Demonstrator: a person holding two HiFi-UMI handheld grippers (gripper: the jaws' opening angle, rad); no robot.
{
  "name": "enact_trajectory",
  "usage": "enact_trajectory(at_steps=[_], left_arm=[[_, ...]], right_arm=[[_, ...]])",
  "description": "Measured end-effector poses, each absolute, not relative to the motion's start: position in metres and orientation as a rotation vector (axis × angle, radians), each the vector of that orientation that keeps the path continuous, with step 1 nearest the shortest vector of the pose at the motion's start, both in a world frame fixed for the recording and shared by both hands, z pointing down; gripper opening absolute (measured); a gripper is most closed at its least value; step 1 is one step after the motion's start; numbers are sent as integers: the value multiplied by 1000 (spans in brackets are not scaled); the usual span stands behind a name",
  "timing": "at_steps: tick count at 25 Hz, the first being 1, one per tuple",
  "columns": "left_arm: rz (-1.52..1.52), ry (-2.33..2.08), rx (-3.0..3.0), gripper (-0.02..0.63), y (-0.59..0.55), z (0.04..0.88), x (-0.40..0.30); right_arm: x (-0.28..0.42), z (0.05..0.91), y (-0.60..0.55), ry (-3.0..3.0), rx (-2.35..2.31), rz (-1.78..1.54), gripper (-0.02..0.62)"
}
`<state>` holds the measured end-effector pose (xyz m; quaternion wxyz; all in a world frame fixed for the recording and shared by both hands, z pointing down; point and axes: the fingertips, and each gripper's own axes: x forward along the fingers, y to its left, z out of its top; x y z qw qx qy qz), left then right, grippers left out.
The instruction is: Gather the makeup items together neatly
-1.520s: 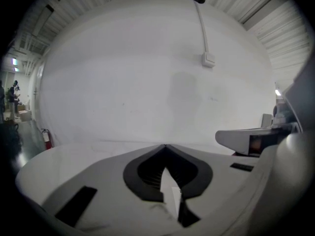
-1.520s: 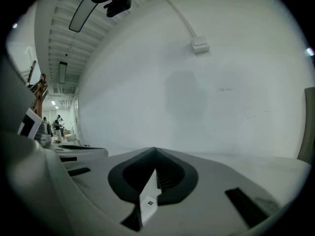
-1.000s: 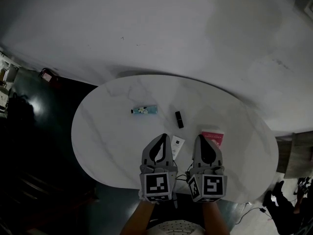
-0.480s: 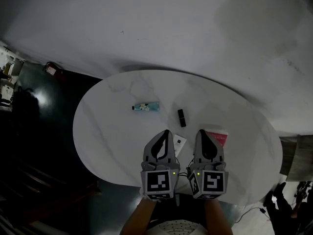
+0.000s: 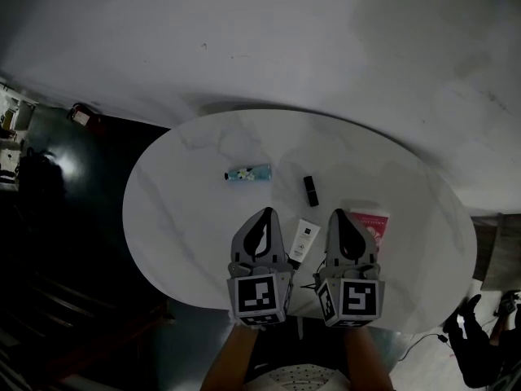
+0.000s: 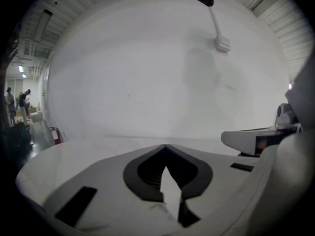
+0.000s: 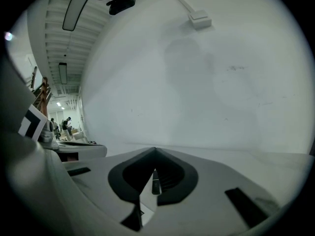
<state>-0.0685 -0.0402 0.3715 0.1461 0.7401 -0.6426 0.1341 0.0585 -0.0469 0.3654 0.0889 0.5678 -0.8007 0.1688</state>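
Note:
On the white marble oval table [image 5: 187, 210] lie a teal tube [image 5: 248, 173], a black lipstick [image 5: 311, 190], a white tube [image 5: 304, 242] and a pink packet [image 5: 370, 222], all apart from each other. My left gripper [image 5: 265, 213] hovers over the near part of the table just left of the white tube, shut and empty; its tips meet in the left gripper view [image 6: 165, 146]. My right gripper [image 5: 340, 213] is between the white tube and the pink packet, shut with nothing held [image 7: 155, 149]. A dark stick [image 7: 155, 183] shows through its jaw opening.
The table's near edge is right under my hands. Dark floor lies to the left, with a red fire extinguisher [image 5: 80, 115] by the white wall [image 5: 326, 39]. A wooden piece [image 5: 501, 251] stands off the table's right end. People [image 6: 22, 100] are far off.
The head view has shifted, so the items sit further right in the picture. My left gripper has drifted slightly left, away from the white tube. Both jaws stay shut; no item moved.

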Motion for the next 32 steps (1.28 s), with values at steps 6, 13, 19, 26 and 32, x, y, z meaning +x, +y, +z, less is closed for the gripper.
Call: enact_trajectory(at_steps=[6,13,19,26,32], left_arm=[[421,-1797,2164,34,-51,381,-83],[446,-1796,2143,34,-61,391,-107],[456,-1797,2108,34,-74,404,-129],[571,-1773,2153,34,-88,412,-143],[686,-1754,2177,34,-97,422,-152]], right_arm=[[47,372,-51,-2344,1706,515,23],[36,383,-57,-2304,1731,560,23],[24,390,-61,-2295,1698,581,23],[16,397,-64,-2294,1675,592,23],[11,399,-67,-2282,1648,594,23]])
